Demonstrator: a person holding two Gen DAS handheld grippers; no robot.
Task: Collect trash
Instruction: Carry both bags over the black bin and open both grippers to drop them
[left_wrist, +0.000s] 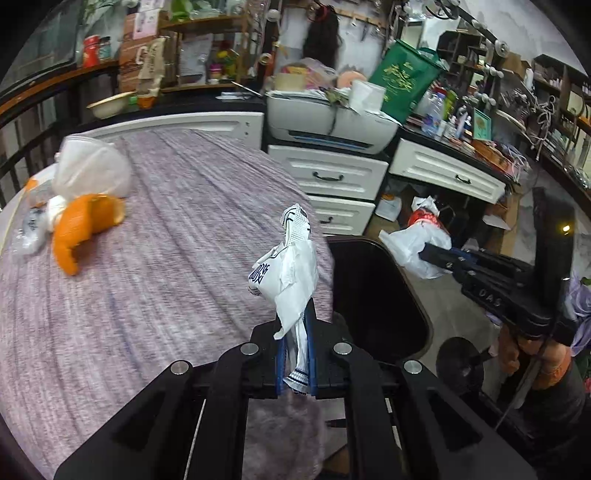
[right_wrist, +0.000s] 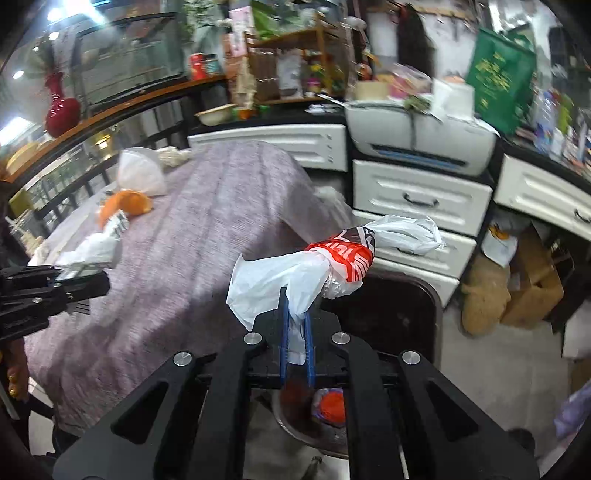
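Observation:
My left gripper (left_wrist: 295, 325) is shut on a crumpled white wrapper (left_wrist: 291, 273) with dark print, held up over the table's right edge. My right gripper (right_wrist: 296, 310) is shut on a white plastic bag (right_wrist: 295, 273) with a red and black print. In the left wrist view that bag (left_wrist: 413, 247) hangs from the right gripper (left_wrist: 424, 253) above the floor, past a dark bin (left_wrist: 376, 295). The bin (right_wrist: 391, 314) stands beside the table, just ahead of the right gripper. Orange peel (left_wrist: 85, 225) and a clear plastic bag (left_wrist: 92, 170) lie at the table's far left.
A purple-grey cloth (left_wrist: 166, 258) covers the table. White drawers (left_wrist: 328, 177) and a printer (left_wrist: 328, 122) stand behind it. Cardboard boxes and sacks (right_wrist: 517, 291) crowd the floor under the right-hand counter. A round dish with a red lid (right_wrist: 332, 406) sits below the right gripper.

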